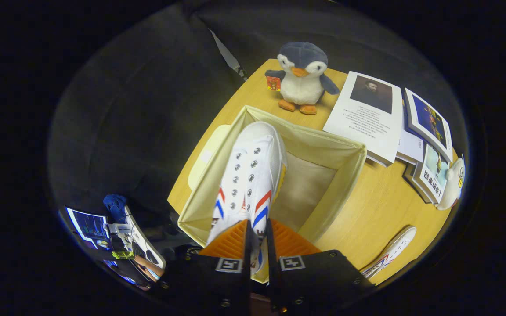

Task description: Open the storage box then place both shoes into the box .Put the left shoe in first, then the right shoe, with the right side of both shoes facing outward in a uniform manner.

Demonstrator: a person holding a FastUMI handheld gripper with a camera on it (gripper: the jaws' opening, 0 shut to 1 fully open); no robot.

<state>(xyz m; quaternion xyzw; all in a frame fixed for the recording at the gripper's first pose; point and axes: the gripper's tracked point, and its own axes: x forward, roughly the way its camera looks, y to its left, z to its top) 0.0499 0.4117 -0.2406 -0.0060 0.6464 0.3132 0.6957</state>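
A white canvas shoe with red and blue stripes hangs over the open cream fabric storage box, toe pointing away from me. My gripper is shut on the shoe's heel end, both fingers pressing its sides. The box stands open on the wooden table, and its inside bottom shows to the right of the shoe. The box's cream lid lies beside its left wall. A second matching shoe lies on the table to the right of my fingers.
A plush penguin stands beyond the box. Books and booklets lie beyond the box to the right, with a small white toy at their near end. Off the table to the left are a screen and cables.
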